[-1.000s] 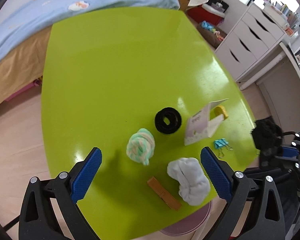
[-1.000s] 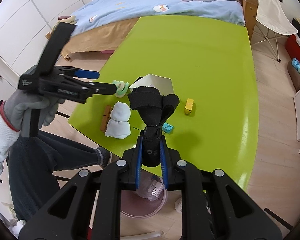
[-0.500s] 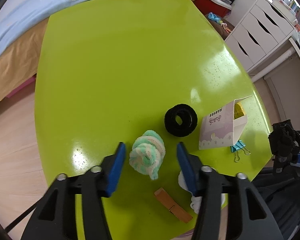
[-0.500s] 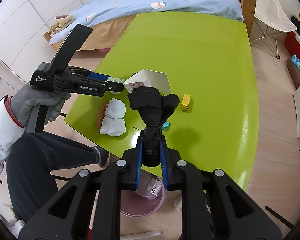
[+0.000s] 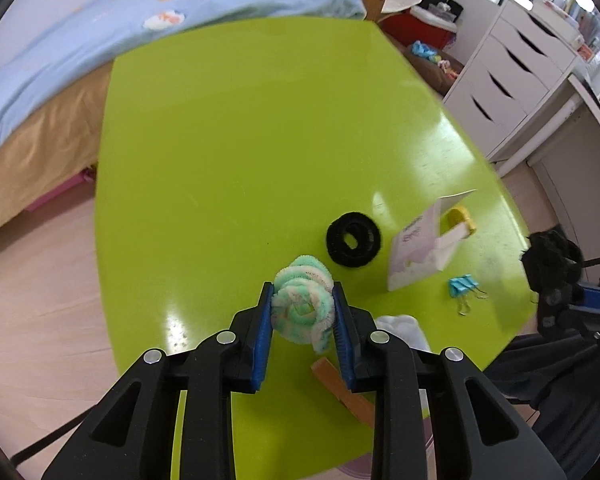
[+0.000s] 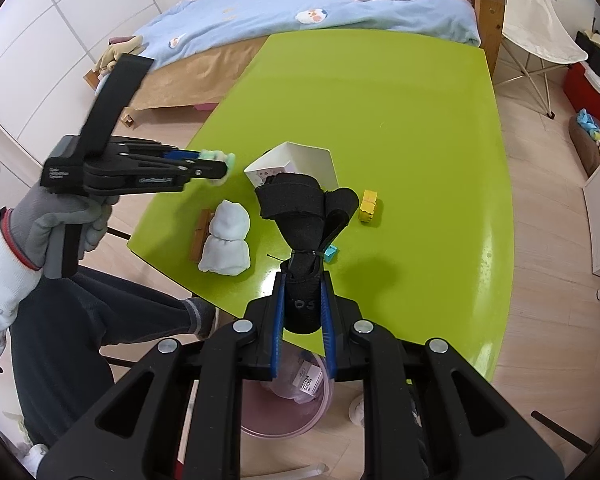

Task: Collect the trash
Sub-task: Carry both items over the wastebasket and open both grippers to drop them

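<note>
On the left, our left gripper [image 5: 302, 307] has closed since a moment ago, when its fingers stood apart on either side of the green-and-white fuzzy ring [image 5: 303, 305]. It now pinches that ring, and the right wrist view shows it lifted clear of the green table [image 5: 236, 152]. We judge this pickup done, with the carry to the pink bin [image 6: 288, 412] under the near table edge next.

Further right, still on the table, lie a wooden clothespin [image 5: 345, 392], a white sock bundle [image 6: 228, 240], a black ring [image 5: 353, 239], an open paper box [image 5: 420, 246], a blue binder clip [image 5: 464, 285] and a yellow block [image 6: 368, 205]. At the far right, our right gripper [image 6: 302, 312] is clamped on a black sock bundle [image 6: 306, 220] above the bin. It may crowd the left gripper's drop.
</note>
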The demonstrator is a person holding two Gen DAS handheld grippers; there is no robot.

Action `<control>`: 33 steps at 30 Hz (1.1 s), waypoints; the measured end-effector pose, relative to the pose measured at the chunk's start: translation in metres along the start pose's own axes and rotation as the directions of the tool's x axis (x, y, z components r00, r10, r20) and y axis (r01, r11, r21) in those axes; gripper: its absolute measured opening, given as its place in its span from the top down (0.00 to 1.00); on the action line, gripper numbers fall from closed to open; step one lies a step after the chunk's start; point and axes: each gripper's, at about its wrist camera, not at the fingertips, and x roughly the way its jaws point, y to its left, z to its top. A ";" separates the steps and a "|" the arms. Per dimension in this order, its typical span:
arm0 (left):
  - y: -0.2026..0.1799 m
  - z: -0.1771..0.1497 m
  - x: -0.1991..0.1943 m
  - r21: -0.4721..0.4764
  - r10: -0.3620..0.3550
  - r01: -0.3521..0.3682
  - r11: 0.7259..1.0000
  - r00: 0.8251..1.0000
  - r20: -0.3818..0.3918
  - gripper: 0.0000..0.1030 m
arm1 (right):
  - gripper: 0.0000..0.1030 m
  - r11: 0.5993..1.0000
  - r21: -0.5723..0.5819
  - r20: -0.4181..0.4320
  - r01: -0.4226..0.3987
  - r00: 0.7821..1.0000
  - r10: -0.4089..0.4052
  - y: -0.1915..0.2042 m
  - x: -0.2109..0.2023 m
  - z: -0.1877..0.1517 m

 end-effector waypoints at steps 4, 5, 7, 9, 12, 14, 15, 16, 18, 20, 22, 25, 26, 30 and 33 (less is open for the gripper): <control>-0.012 -0.011 -0.028 0.028 -0.006 0.004 1.000 0.998 0.058 0.74 | 0.85 1.000 -0.009 0.029 0.003 1.000 -0.003 0.007 -0.011 -0.003; -0.015 -0.015 -0.035 0.037 -0.005 0.002 0.999 0.997 0.073 0.74 | 0.85 1.000 -0.015 0.036 0.009 0.999 -0.008 0.009 -0.013 -0.004; -0.022 -0.022 -0.049 0.050 -0.008 0.003 0.999 0.995 0.101 0.74 | 0.85 0.999 -0.027 0.052 0.019 0.998 -0.018 0.013 -0.020 -0.007; -0.028 -0.030 -0.062 0.062 -0.012 0.005 0.998 0.992 0.129 0.74 | 0.85 0.999 -0.037 0.069 0.029 0.997 -0.027 0.018 -0.026 -0.010; -0.039 -0.043 -0.082 0.079 -0.024 0.010 0.997 0.985 0.171 0.74 | 0.85 0.998 -0.046 0.088 0.039 0.996 -0.035 0.024 -0.035 -0.015; -0.047 -0.053 -0.095 0.095 -0.026 0.007 0.995 0.980 0.199 0.74 | 0.85 0.997 -0.055 0.103 0.049 0.994 -0.043 0.028 -0.042 -0.020; -0.051 -0.058 -0.101 0.102 -0.028 0.006 0.995 0.977 0.213 0.74 | 0.85 0.997 -0.056 0.111 0.048 0.993 -0.042 0.030 -0.046 -0.023; -0.053 -0.062 -0.105 0.106 -0.028 0.005 0.994 0.975 0.221 0.74 | 0.85 0.997 -0.058 0.115 0.048 0.992 -0.041 0.031 -0.048 -0.024; -0.061 -0.072 -0.115 0.118 -0.030 0.001 0.993 0.969 0.244 0.74 | 0.85 0.996 -0.067 0.127 0.057 0.991 -0.048 0.036 -0.055 -0.030; -0.066 -0.079 -0.120 0.126 -0.035 0.002 0.992 0.966 0.257 0.74 | 0.85 0.997 -0.066 0.134 0.047 0.990 -0.038 0.040 -0.059 -0.035; -0.073 -0.089 -0.125 0.132 -0.042 0.007 0.991 0.962 0.271 0.74 | 0.85 0.997 -0.065 0.140 0.041 0.990 -0.032 0.044 -0.064 -0.042; -0.079 -0.103 -0.129 0.137 -0.049 0.010 0.990 0.959 0.281 0.74 | 0.85 0.997 -0.069 0.149 0.035 0.989 -0.025 0.051 -0.072 -0.053; -0.082 -0.107 -0.130 0.141 -0.048 0.008 0.990 0.958 0.283 0.74 | 0.85 0.997 -0.073 0.150 0.037 0.988 -0.026 0.054 -0.074 -0.056; -0.088 -0.124 -0.129 0.137 -0.056 0.018 0.990 0.958 0.280 0.74 | 0.84 0.996 -0.080 0.147 0.037 0.989 -0.025 0.063 -0.077 -0.070; -0.092 -0.138 -0.126 0.130 -0.069 0.035 0.991 0.961 0.267 0.74 | 0.84 0.996 -0.077 0.134 0.037 0.991 -0.026 0.067 -0.076 -0.084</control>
